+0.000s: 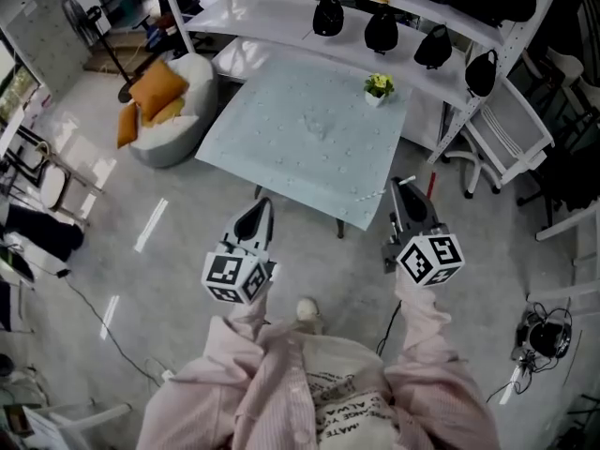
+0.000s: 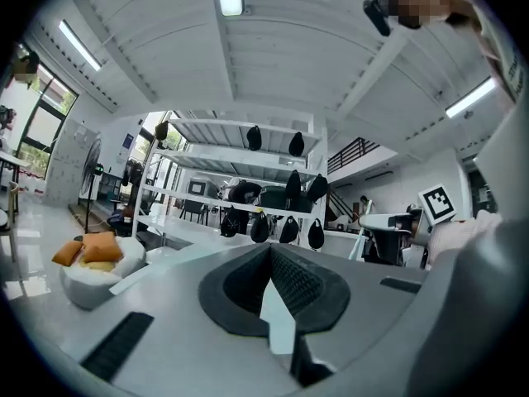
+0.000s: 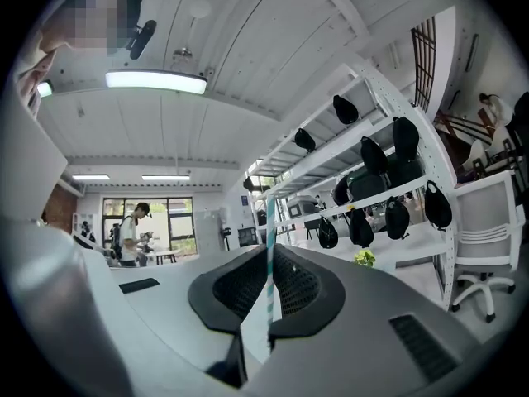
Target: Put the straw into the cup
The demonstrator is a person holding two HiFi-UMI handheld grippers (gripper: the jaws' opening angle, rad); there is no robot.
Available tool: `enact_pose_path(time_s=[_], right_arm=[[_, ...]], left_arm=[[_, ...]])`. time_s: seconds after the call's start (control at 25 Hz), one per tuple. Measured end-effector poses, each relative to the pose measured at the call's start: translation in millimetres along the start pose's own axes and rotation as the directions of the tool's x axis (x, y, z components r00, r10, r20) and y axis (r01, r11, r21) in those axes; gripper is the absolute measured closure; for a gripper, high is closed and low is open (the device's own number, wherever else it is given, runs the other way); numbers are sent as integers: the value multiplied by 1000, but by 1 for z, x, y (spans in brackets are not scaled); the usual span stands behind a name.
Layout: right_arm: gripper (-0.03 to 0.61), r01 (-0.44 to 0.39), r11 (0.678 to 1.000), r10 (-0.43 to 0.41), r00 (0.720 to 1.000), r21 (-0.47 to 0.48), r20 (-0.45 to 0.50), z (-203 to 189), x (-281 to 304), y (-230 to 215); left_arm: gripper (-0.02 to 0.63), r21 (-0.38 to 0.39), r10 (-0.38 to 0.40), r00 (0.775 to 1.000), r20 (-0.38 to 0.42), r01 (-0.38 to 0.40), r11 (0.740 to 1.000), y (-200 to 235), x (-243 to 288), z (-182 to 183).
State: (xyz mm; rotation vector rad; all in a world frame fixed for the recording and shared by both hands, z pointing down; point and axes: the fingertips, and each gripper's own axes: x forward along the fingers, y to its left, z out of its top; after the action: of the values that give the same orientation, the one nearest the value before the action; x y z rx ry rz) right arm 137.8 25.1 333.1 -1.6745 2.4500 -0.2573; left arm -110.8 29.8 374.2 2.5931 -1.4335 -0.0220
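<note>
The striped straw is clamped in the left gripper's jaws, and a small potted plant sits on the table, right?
No: the right gripper view shows the striped straw clamped by the right gripper, not the left gripper. The small potted plant does sit on the table.

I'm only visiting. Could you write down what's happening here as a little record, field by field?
person: stands facing a table, a tool in each hand
left hand-held gripper: jaws together, nothing in them
right hand-held gripper: jaws shut on a thin striped straw, held upright
table: pale top, small potted plant near its far corner
cup: not clearly visible
behind the table: white shelf with black bags
</note>
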Motion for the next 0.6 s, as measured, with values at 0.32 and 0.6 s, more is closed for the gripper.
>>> enact_pose_path(time_s=[0.32,0.6], right_arm=[[563,37,999,-37,999,7,9,-4,46,-13],[563,55,998,-55,998,10,0,-10,79,-26]], left_arm=[[614,-24,-32,999,-5,32,999,34,41,-1],[614,-47,-33,999,-25,32,998,58,66,-10]])
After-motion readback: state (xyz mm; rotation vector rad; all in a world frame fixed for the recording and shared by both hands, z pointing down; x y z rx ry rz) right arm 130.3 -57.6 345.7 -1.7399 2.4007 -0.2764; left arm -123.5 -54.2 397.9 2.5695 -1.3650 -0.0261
